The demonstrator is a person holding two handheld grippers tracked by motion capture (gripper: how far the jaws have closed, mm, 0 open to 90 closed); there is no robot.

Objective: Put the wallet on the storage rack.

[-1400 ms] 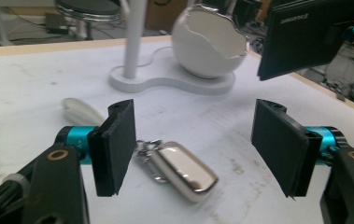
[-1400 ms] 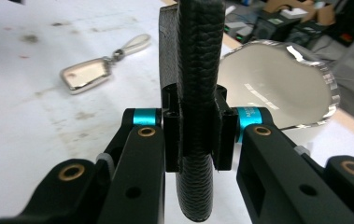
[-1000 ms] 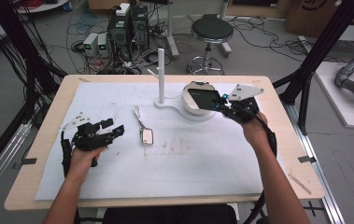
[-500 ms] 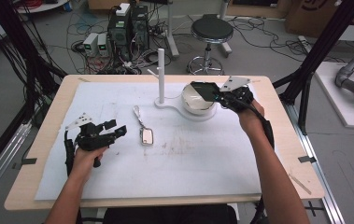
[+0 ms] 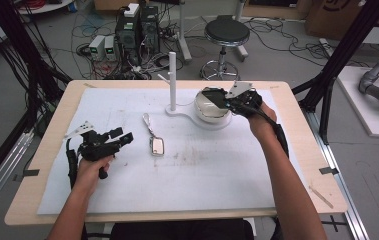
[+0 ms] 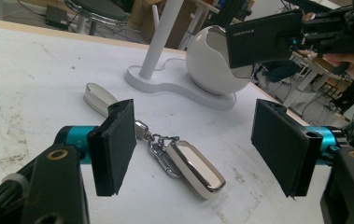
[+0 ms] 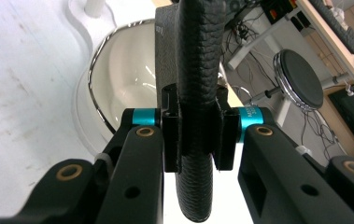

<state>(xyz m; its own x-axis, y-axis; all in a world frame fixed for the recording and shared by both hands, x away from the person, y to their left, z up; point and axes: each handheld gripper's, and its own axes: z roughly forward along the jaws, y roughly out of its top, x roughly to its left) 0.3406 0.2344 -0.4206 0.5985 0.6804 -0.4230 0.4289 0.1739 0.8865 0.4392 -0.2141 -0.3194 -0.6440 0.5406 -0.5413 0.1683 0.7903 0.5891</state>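
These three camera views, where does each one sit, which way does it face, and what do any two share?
High view: above the person's side, facing forward and down on the table; both forearms, left tool, right tool.
Left gripper view: rides the left tool, faces across the table at the keychain; its own open jaws.
Right gripper view: rides the right tool, faces the white bowl; jaws clamp a black wallet.
Shared: all show bowl and wallet.

Your right gripper (image 5: 225, 100) holds the wallet (image 5: 212, 96) over the bowl (image 5: 210, 109), far right on the table (image 5: 297, 150). Post (image 5: 172, 80) stands just left of the bowl. Key fob (image 5: 156, 145) lies mid-table, right of your left gripper (image 5: 119, 138).
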